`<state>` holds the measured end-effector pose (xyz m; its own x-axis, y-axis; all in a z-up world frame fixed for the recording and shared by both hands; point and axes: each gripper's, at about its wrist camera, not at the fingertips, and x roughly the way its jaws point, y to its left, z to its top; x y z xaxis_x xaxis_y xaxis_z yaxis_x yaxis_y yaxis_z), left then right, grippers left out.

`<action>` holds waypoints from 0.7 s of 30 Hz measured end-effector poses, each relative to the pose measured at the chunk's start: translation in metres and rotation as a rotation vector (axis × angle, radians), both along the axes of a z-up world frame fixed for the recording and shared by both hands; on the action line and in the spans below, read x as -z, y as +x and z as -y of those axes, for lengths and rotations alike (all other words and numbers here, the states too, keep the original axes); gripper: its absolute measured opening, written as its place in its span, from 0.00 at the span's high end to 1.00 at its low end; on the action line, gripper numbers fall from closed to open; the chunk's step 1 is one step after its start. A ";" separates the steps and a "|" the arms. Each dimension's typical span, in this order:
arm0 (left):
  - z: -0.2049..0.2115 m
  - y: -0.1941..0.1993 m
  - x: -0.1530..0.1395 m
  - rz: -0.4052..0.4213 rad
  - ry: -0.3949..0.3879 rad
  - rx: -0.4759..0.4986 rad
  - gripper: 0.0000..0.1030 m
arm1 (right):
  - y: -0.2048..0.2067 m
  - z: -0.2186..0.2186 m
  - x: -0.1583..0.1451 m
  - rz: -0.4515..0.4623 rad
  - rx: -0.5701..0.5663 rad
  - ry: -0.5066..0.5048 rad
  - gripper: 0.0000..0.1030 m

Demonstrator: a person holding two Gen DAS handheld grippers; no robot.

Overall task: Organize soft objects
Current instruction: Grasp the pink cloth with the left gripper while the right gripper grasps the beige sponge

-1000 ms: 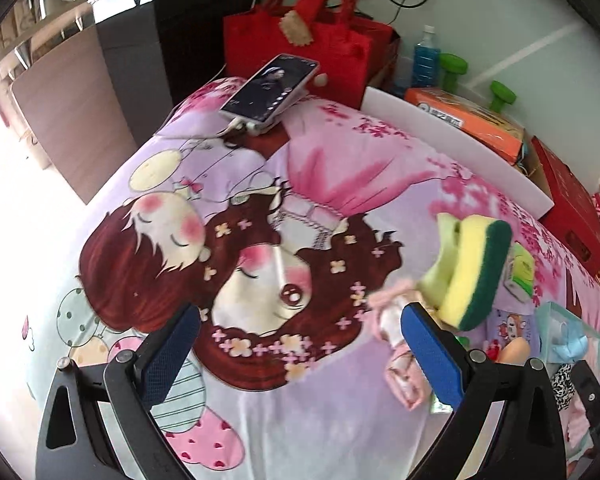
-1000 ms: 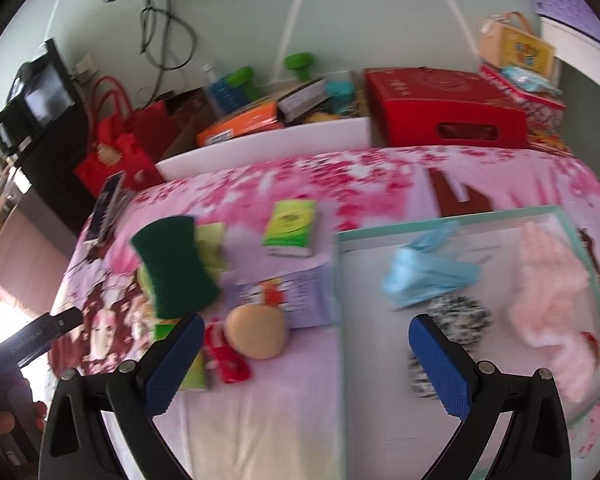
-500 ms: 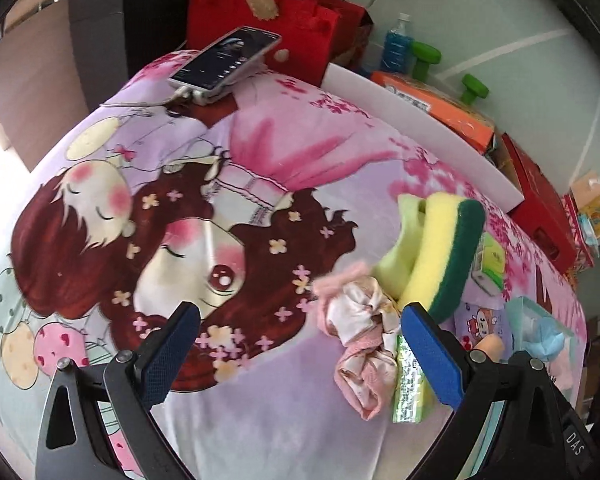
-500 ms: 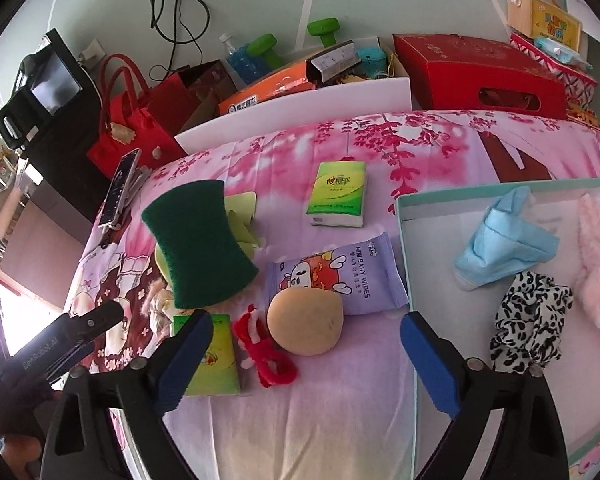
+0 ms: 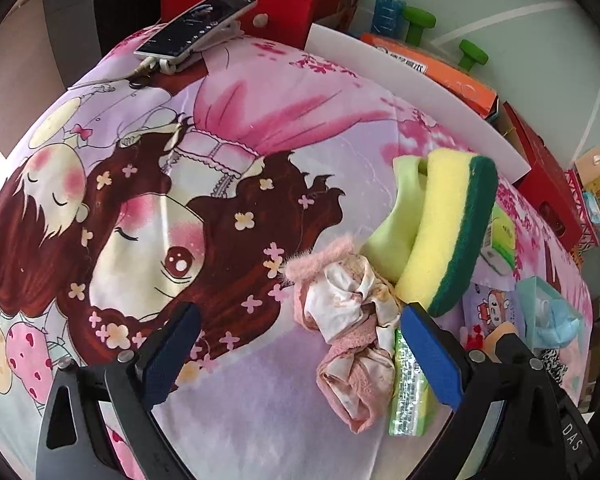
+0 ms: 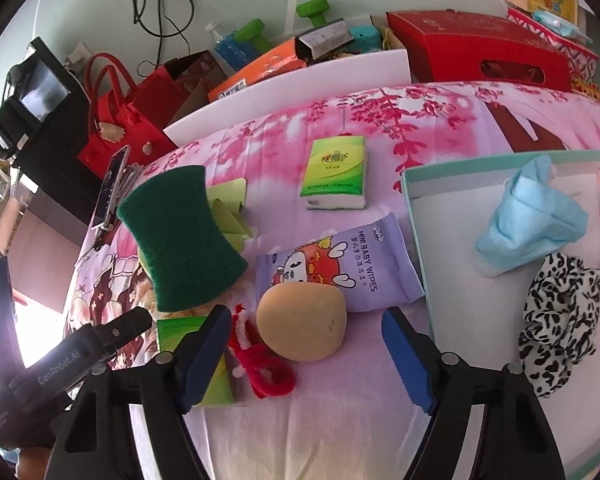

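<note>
- The left tool [image 5: 298,354] hangs wide and empty over the cartoon-print cloth [image 5: 220,184]; its right blue pad sits just beside a crumpled pink-and-cream fabric bundle [image 5: 350,332], fuzzy at its edge and lying roughly away from the camera.
- A yellow foam sponge [image 5: 440,236] with a coarse green scouring face stands on edge, leaning on a pale green sponge [image 5: 396,220] behind the bundle; its long axis runs up and away.
- A flat green tissue pack [image 5: 410,392] lies alongside the bundle.
- The right tool [image 6: 304,344] is also spread wide, holding nothing; a smooth, rounded tan puff [image 6: 302,322] sits between its fingers, touching a red fuzzy loop [image 6: 260,364] on its left.
- A glossy lilac baby-wipes pack [image 6: 340,264] lies behind the puff, partly under it.
- The shallow teal-rimmed tray [image 6: 416,216] on the right holds a crumpled blue face mask [image 6: 532,220] and a leopard-print scrunchie [image 6: 560,316].
</note>
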<state>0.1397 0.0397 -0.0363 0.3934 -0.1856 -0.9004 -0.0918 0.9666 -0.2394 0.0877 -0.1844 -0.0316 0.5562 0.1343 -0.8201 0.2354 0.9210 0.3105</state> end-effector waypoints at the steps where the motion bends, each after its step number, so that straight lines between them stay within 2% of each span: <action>1: 0.001 0.000 0.001 -0.003 -0.003 0.004 0.05 | 0.001 0.001 0.002 -0.005 0.006 0.006 0.25; 4: 0.003 0.002 0.007 -0.021 -0.020 0.016 0.15 | 0.003 0.003 0.008 -0.015 0.011 0.019 0.28; 9: 0.009 0.003 0.010 -0.028 0.008 0.027 0.17 | 0.004 0.000 0.013 -0.025 0.013 -0.001 0.36; 13: 0.017 0.004 0.011 -0.030 0.032 0.043 0.25 | 0.005 -0.003 0.015 -0.025 0.002 -0.015 0.41; 15: 0.019 0.003 0.011 -0.029 0.038 0.052 0.29 | 0.006 -0.006 0.016 -0.025 -0.004 -0.020 0.48; 17: 0.020 0.004 0.010 -0.028 0.025 0.059 0.36 | 0.006 -0.007 0.016 -0.025 -0.009 -0.020 0.50; 21: 0.025 0.004 0.010 -0.027 -0.016 0.082 0.64 | 0.005 -0.006 0.016 -0.027 -0.013 -0.020 0.50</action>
<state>0.1436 0.0152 -0.0461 0.3522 -0.2307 -0.9071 -0.0189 0.9672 -0.2533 0.0922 -0.1781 -0.0480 0.5322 0.1251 -0.8373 0.2310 0.9300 0.2858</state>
